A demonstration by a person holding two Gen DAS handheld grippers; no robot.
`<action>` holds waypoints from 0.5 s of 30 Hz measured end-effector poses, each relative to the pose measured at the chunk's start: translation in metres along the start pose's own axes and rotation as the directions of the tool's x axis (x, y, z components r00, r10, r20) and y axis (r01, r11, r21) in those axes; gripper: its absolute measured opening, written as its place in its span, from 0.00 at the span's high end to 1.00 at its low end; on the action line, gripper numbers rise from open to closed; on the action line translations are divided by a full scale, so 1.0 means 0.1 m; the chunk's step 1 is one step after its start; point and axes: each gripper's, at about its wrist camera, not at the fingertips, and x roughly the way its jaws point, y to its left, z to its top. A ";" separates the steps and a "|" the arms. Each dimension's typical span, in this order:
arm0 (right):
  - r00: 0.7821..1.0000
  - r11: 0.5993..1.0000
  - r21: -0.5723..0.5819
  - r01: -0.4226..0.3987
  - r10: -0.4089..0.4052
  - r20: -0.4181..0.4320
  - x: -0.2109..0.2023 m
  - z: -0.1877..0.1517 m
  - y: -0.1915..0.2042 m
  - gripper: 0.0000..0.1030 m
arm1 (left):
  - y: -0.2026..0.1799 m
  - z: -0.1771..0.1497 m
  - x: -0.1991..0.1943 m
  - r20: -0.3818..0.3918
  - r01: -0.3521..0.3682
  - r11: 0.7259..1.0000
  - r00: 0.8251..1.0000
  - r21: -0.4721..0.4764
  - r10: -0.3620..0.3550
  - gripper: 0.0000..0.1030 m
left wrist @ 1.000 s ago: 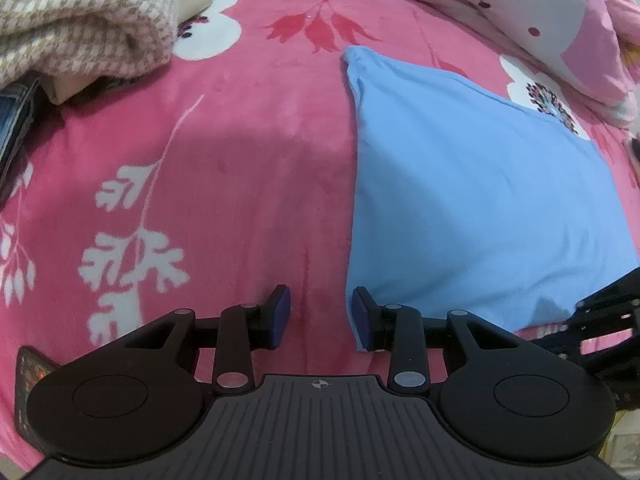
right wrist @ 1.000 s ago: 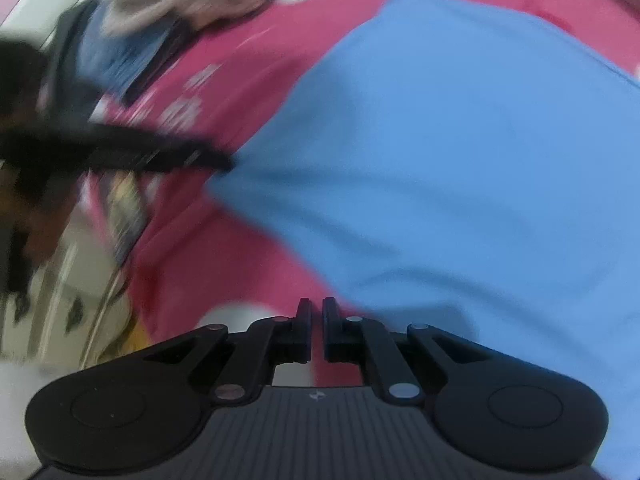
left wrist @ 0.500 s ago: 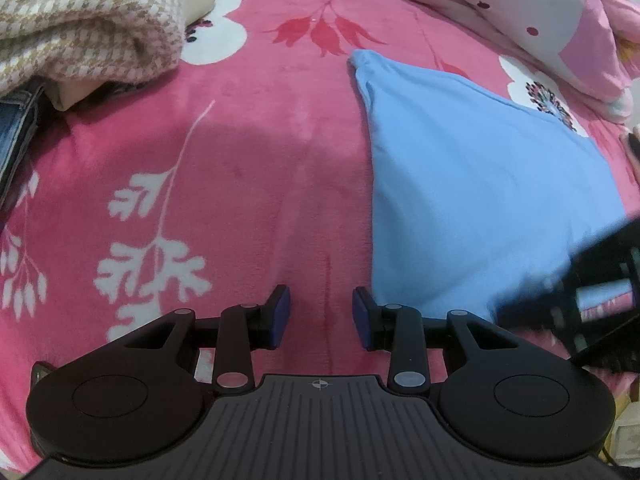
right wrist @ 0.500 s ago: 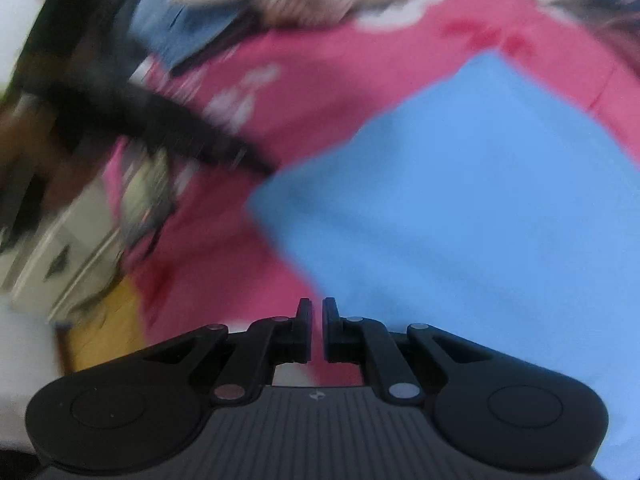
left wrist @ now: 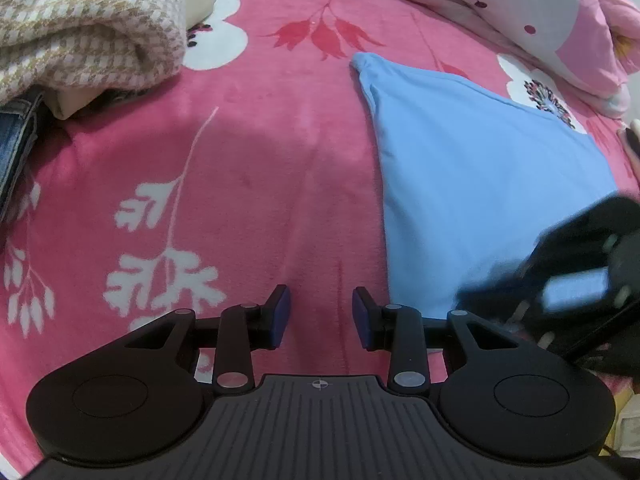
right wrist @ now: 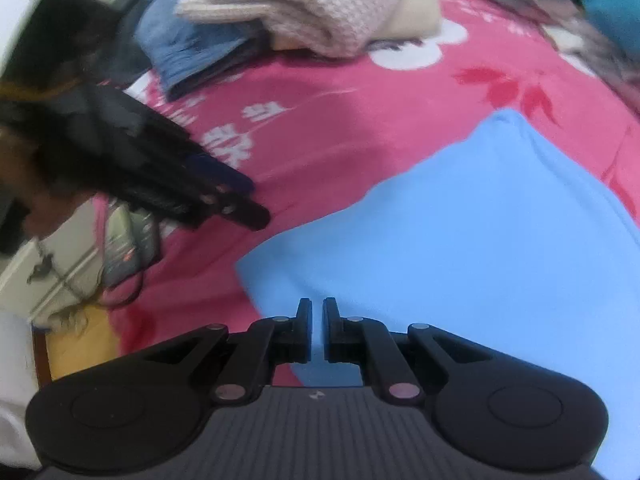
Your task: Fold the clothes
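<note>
A light blue garment (left wrist: 480, 184) lies folded flat on the pink flowered blanket (left wrist: 240, 160), to the right in the left wrist view. My left gripper (left wrist: 320, 316) hovers over bare blanket just left of the garment's near corner, open, with nothing between its blue pads (left wrist: 280, 312). My right gripper (right wrist: 317, 328) is shut and empty above the near left corner of the blue garment (right wrist: 480, 240). It shows as a dark blur (left wrist: 568, 280) in the left wrist view. The left gripper (right wrist: 224, 200) appears blurred at the left of the right wrist view.
A stack of clothes sits at the far left: a beige checked knit (left wrist: 80, 28) on top and blue jeans (left wrist: 16, 140) beneath. A pink and white pillow (left wrist: 560, 28) lies at the back right. The bed's edge and the floor (right wrist: 72, 344) show at the lower left.
The right gripper has come further into the left wrist view, over the garment's near right part. Its own view has rolled and shifted. The left gripper has hardly moved and stays open.
</note>
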 end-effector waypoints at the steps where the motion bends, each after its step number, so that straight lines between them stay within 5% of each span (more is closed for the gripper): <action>1: 1.000 0.999 -0.051 -0.014 0.013 -0.018 0.05 -0.05 0.10 0.94 | 0.00 0.01 -0.01 0.003 -0.002 1.000 1.000 0.005 0.002 0.67; 5: 0.990 0.978 -0.157 -0.141 0.137 -0.036 -0.11 -0.16 0.44 0.94 | 0.00 0.04 -0.02 0.015 -0.010 1.000 1.000 0.017 0.010 0.67; 8: 0.998 0.994 -0.099 -0.055 0.058 0.031 -0.25 -0.11 0.29 0.94 | 0.03 0.08 -0.04 0.026 -0.015 1.000 1.000 0.010 0.014 0.67; 12: 0.993 0.983 0.150 0.101 -0.110 0.052 -0.27 -0.08 -0.32 0.94 | 0.05 0.14 -0.08 0.049 -0.009 1.000 0.999 0.005 0.009 0.67; 15: 0.998 0.979 0.192 0.064 -0.067 0.010 -0.30 -0.30 -0.25 0.94 | 0.00 0.19 -0.10 0.073 0.018 1.000 0.997 0.012 -0.019 0.67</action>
